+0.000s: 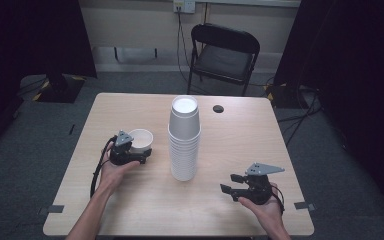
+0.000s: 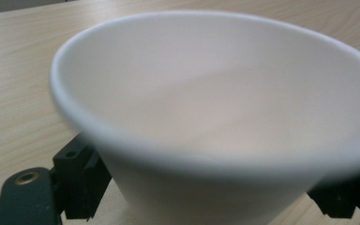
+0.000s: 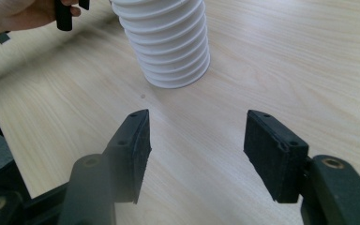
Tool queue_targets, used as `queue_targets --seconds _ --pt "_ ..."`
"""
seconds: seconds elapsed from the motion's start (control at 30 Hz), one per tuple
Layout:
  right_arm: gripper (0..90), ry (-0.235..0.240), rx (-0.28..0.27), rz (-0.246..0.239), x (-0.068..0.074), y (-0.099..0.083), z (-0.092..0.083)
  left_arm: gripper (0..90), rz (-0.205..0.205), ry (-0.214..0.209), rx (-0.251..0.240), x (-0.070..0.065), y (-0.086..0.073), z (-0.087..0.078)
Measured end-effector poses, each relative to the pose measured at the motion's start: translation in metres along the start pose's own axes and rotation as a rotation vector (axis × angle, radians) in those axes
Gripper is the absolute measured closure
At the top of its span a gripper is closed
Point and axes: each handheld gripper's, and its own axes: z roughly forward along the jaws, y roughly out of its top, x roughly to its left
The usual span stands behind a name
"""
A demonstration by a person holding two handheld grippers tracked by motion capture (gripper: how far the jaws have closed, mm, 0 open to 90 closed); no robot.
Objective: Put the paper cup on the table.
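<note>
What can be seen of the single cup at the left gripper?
The cup is plain white, looks like foam, with a rolled rim and walls tapering to the base. It is upright, mouth up, nothing visible inside. It sits between the left gripper jaws, which flank its lower wall; whether its base rests on the table cannot be told. It is left of the stack, apart from it.

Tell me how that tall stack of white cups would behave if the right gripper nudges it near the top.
The stack of cups is tall on a narrow base, so a high push would likely tip it rather than slide it. The cups look like thin foam, probably very light and easily dented. The right gripper stands open and apart from it; a low, gentle grip seems safer.
</note>
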Motion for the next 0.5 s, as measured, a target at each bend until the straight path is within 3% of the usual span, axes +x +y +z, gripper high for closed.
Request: queue_targets --seconds 0.17,0.2,0.33,0.5 --pt "42.2 0.001 0.000 0.010 -0.0014 -0.0014 -0.0012 15.1 0.009 -0.015 0.032 0.0015 -0.0016 -0.0013" --pt "42.2 -0.001 0.000 0.011 -0.0015 -0.0013 -0.0017 15.2 -0.015 -0.025 0.033 0.0030 -0.0023 -0.0012" --pt "42.0 0.001 -0.005 0.007 -0.0012 -0.0006 -0.0021 15.3 -0.039 -0.035 0.056 0.0048 -0.0034 -0.0010" --pt "42.0 0.012 -0.008 0.022 -0.0023 -0.0011 -0.0024 15.5 -0.023 -0.031 0.078 0.0056 -0.0052 -0.0006"
